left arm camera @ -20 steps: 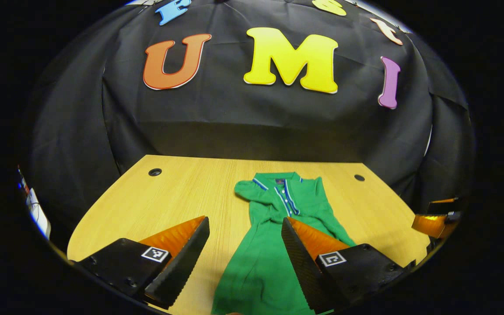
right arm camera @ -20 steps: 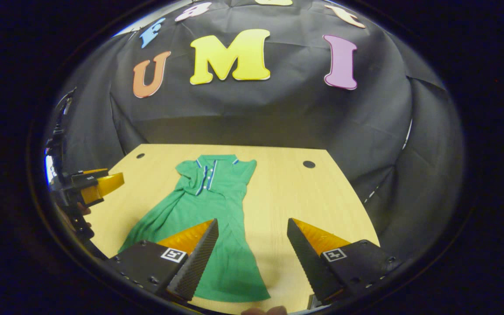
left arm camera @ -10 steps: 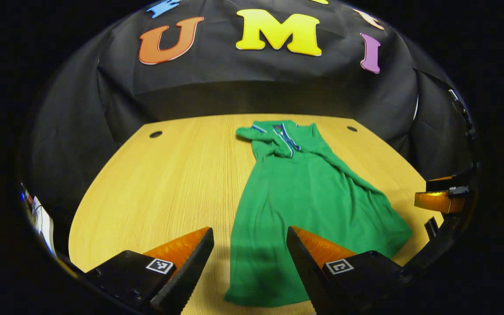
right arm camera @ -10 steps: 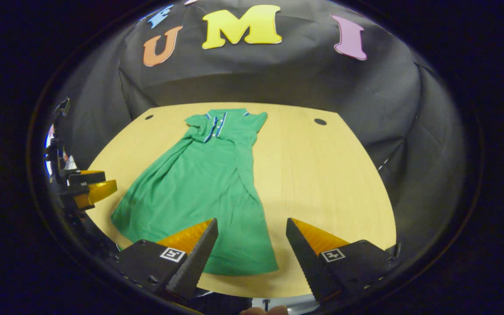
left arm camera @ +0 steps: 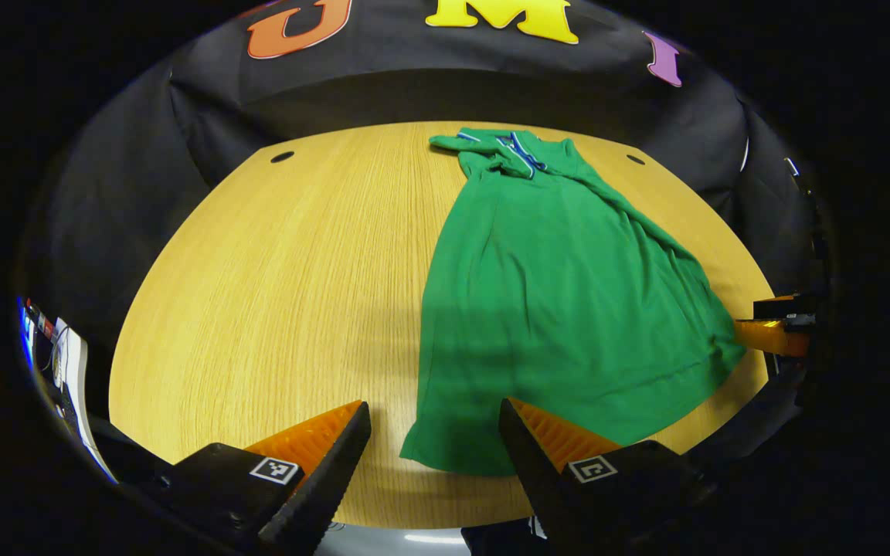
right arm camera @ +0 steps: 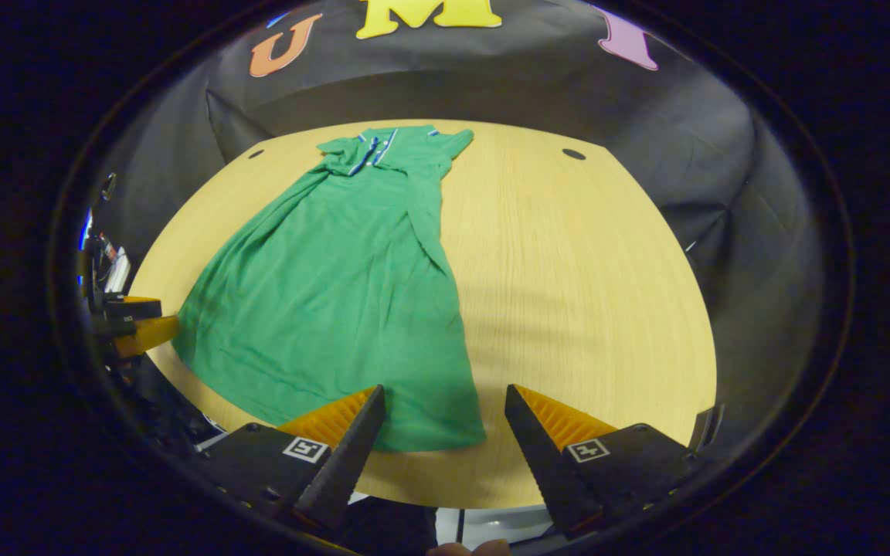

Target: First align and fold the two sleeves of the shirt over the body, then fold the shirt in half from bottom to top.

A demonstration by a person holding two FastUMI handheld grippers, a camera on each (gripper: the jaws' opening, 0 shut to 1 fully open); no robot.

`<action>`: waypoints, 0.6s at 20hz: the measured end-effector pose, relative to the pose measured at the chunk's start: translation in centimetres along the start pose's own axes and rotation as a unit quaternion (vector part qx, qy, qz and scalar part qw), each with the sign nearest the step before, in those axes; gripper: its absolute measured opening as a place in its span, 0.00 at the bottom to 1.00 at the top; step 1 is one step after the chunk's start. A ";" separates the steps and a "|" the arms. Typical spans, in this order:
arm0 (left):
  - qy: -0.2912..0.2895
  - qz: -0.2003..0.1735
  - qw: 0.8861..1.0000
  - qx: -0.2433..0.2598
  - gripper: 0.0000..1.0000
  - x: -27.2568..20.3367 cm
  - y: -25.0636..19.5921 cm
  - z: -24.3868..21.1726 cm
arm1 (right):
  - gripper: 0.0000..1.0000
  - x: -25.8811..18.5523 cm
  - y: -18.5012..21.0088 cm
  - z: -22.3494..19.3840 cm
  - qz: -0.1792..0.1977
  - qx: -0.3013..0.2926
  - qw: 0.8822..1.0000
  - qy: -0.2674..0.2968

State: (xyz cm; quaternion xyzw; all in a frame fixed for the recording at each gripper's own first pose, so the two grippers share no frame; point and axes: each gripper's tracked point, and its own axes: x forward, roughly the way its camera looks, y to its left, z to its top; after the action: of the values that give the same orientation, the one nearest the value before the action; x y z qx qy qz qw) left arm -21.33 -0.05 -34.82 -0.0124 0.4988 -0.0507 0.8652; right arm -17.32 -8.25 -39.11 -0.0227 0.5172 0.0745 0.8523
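Green shirt (left arm camera: 561,293) flat on the wooden table (left arm camera: 275,293), both grippers open.
Its hem lies between the spread fingers of the left gripper (left arm camera: 433,455) and the right gripper (right arm camera: 445,444), unheld.

Both gripper views now sit higher and farther back than a second ago: the whole shirt (left arm camera: 561,309) is in sight, hem included, where its lower part ran under the fingers before. The desk (left arm camera: 275,293) near edge now shows, and the booth wall takes up less of each view.
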 end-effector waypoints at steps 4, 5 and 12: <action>0.022 0.003 1.000 -0.013 1.00 0.2 -0.3 -1.0 | 0.96 1.6 -0.1 -1.3 0.001 -0.001 1.000 0.031; 0.031 0.003 0.999 -0.014 1.00 -0.3 -0.1 -1.5 | 0.96 1.9 0.0 -1.6 0.003 -0.002 0.999 0.041; 0.063 0.009 0.997 -0.032 1.00 -1.9 0.2 -2.2 | 0.92 1.9 0.3 -1.8 0.015 0.003 0.998 0.059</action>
State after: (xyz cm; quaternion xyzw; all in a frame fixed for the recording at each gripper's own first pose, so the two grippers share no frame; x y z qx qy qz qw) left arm -24.18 0.39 -34.29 -0.0318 0.5538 -0.0276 0.8316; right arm -18.08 -8.01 -41.65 -0.0171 0.5669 0.0839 0.8193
